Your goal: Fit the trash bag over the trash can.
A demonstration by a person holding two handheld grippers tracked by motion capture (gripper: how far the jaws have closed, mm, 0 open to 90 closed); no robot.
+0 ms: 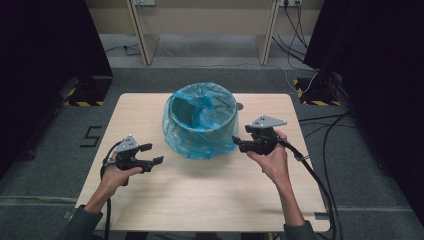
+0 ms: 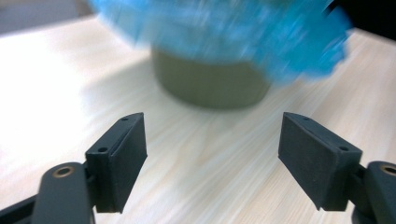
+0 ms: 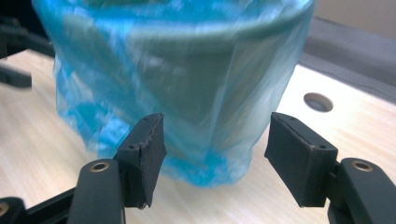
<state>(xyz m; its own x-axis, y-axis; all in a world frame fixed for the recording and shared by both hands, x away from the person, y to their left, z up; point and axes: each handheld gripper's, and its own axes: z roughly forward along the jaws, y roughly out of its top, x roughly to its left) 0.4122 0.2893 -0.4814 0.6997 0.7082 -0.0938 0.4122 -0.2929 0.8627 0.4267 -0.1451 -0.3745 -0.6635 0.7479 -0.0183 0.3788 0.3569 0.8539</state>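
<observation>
Two grippers at a light wood table [image 1: 210, 200], one bin btwn them. Bin [image 1: 201, 120] = round, dark grey, upright, w/ a blue plastic bag [image 1: 200, 107] lining it and draped over the rim down the outside walls; bag hem reaches almost to tabletop on the near side. Bin sits at table centre, slightly toward 12 o'clock.

Left gripper [image 1: 151, 154]: held in person's left hand [image 1: 117, 175], at approx 8 o'clock from bin, near but apart from it, jaws pointing toward 3 o'clock. Jaws wide apart, nothing btwn them, only bare tabletop. In left gripper view [image 2: 212, 154] the bin's grey base [image 2: 212, 84] shows below the bag's blurred hem [image 2: 219, 32], ahead of the jaws, no contact.

Right gripper [image 1: 239, 142]: in right hand [image 1: 272, 157], at approx 4 o'clock from bin, jaws pointing toward 9 o'clock at the bin wall. Tips just beside bag; touching or not, can't tell from high view. In right gripper view [image 3: 212, 154] jaws stand well apart, bagged bin [image 3: 187, 84] straight ahead and close, pads not pressing on plastic, nothing held.

Small round hole [image 3: 318, 101] in tabletop past the bin, seen in right gripper view; in high view it's at approx 2 o'clock of bin [image 1: 239, 106]. Cables [image 1: 310, 170] trail from each gripper toward 6 o'clock. Grey floor around table.
</observation>
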